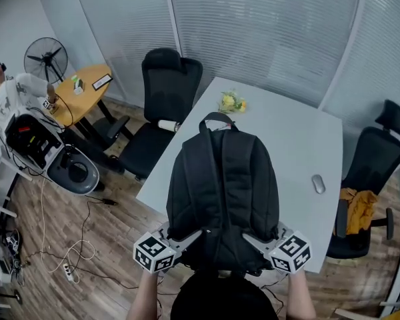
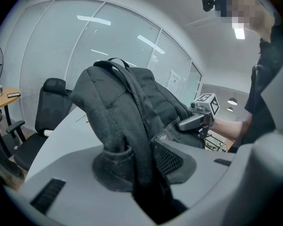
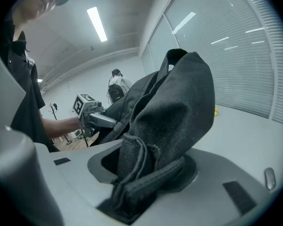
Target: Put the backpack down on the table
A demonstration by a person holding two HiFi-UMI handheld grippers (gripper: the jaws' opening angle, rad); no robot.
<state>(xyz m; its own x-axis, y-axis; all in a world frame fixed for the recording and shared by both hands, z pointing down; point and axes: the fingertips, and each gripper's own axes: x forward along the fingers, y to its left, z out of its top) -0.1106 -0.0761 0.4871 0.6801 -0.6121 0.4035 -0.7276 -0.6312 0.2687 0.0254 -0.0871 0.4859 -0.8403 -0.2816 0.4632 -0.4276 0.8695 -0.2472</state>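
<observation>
A black backpack [image 1: 223,179] hangs between my two grippers over the near part of the white table [image 1: 300,135], its top handle pointing away from me. My left gripper [image 1: 185,236] is shut on the bag's lower left side. In the left gripper view its jaws [image 2: 141,168] pinch thick black fabric. On the lower right side my right gripper [image 1: 259,239] is shut on the bag. The right gripper view shows a folded strap and fabric pressed between those jaws [image 3: 148,168]. Whether the backpack [image 2: 127,107] touches the tabletop I cannot tell.
A yellow object [image 1: 231,103] lies at the table's far edge and a grey mouse [image 1: 318,184] at its right side. Black office chairs stand at the left [image 1: 163,105] and the right [image 1: 373,165], the right one with a yellow garment [image 1: 357,209]. Cables [image 1: 67,252] trail on the wooden floor.
</observation>
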